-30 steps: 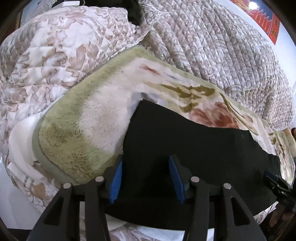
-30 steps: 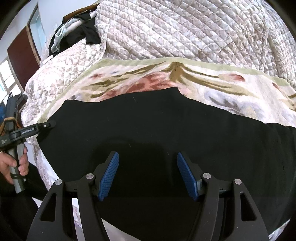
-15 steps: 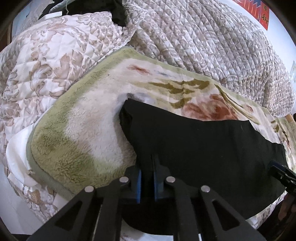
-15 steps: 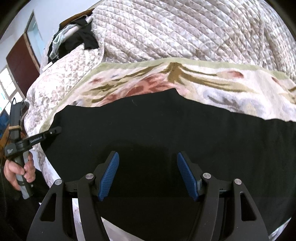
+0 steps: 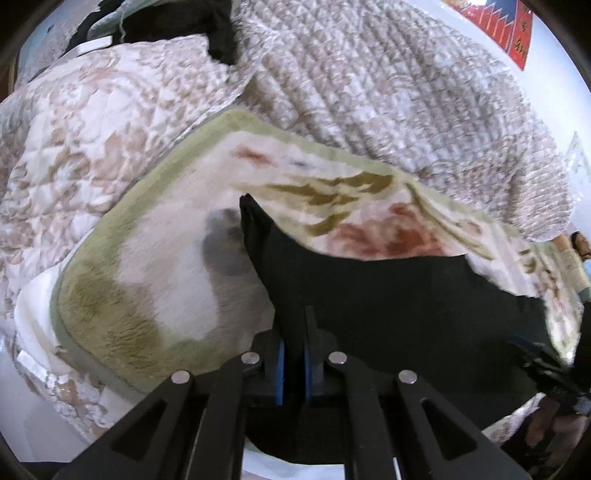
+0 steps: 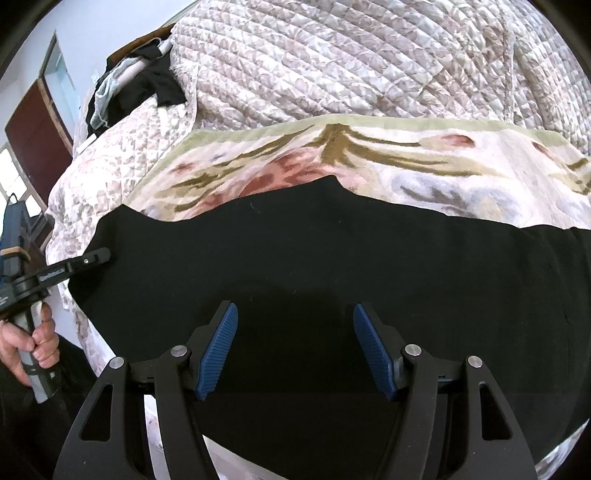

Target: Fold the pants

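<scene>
Bedding, quilted, beige leaf print (image 6: 369,66), heaped across the back of both views; a second quilted cover with larger tan flowers (image 5: 85,147) to the left of it in the left wrist view. Fleece blanket, cream with olive border and red-and-olive floral pattern (image 6: 461,162), spread over the bedding as the work surface. Black pants (image 6: 332,251), laid lengthwise across this blanket, one pointed edge rising toward the floral motif; the end at the left gripper is lifted and bunched into a raised fold (image 5: 266,251). Left gripper (image 5: 293,365): blue pads pressed together with a strip of the black cloth pinched between them; seen from the right wrist view at the garment's left edge (image 6: 96,256), its handle held in a bare hand (image 6: 33,339). Right gripper (image 6: 295,343): blue ribbed pads spread wide, hovering over the middle of the pants, nothing between them. Dark clothing pile (image 6: 140,85) at the far corner of the bed. Red patterned hanging (image 5: 509,29) on the wall, upper right of the left wrist view.
</scene>
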Demonstrator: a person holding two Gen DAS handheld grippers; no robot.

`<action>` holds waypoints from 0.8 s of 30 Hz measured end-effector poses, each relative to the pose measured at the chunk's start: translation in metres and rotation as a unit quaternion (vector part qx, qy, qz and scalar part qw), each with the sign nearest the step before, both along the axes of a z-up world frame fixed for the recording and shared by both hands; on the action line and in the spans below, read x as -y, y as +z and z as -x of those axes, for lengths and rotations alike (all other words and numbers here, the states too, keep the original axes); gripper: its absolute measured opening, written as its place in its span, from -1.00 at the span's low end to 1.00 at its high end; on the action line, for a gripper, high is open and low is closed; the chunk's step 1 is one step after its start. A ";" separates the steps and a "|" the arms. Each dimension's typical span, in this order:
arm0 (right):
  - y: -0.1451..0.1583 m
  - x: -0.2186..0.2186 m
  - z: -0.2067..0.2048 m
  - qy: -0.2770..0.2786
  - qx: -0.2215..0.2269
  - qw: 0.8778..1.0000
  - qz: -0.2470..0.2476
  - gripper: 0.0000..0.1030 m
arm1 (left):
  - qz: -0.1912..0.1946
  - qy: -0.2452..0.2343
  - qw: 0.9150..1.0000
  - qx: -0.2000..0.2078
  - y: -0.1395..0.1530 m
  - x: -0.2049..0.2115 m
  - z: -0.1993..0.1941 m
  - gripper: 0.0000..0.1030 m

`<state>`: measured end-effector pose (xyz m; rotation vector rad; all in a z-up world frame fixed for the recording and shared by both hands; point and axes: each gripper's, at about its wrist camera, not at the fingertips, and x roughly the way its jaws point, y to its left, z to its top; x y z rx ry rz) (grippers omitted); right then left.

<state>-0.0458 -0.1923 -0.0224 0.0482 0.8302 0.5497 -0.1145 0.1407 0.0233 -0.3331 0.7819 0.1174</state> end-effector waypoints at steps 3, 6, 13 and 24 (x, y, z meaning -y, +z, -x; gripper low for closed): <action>0.000 0.003 -0.001 -0.004 -0.005 1.000 -0.006 0.27 | 0.016 -0.019 1.000 0.010 0.009 0.012 -0.004 -0.84; 0.000 0.007 -0.002 -0.012 -0.007 1.000 -0.005 0.27 | 0.032 -0.042 0.999 0.011 0.014 0.028 -0.012 -0.84; 0.001 0.024 -0.007 -0.038 -0.029 0.998 -0.041 0.27 | 0.061 -0.104 0.993 0.014 0.025 0.083 -0.038 -0.84; 0.001 0.058 -0.013 -0.099 -0.036 0.993 -0.055 0.27 | 0.125 -0.236 0.963 -0.028 -0.003 0.208 -0.072 -0.85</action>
